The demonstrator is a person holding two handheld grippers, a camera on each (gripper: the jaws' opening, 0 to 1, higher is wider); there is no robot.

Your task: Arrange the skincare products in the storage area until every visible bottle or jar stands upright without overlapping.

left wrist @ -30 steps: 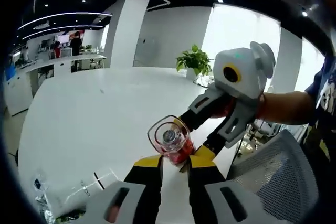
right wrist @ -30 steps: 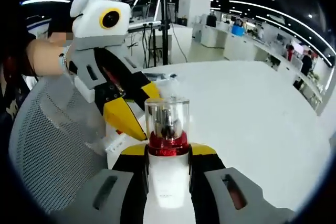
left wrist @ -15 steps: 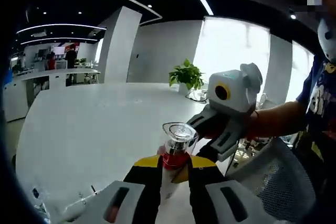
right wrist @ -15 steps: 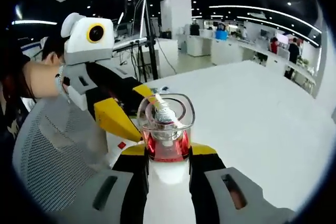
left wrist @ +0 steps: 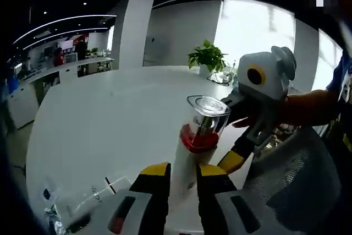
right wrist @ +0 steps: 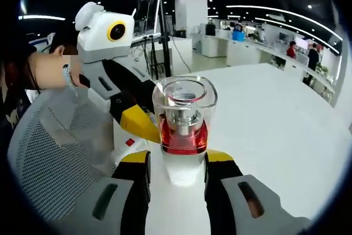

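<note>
Standing between both sets of black-and-yellow jaws, a white skincare bottle with a red collar and a clear square cap fills the centre of each view. In the left gripper view its long axis leans toward the upper right; in the right gripper view the bottle points straight up the frame. The left gripper and right gripper are each closed against its white body, above the white table. No writing on the bottle is readable.
</note>
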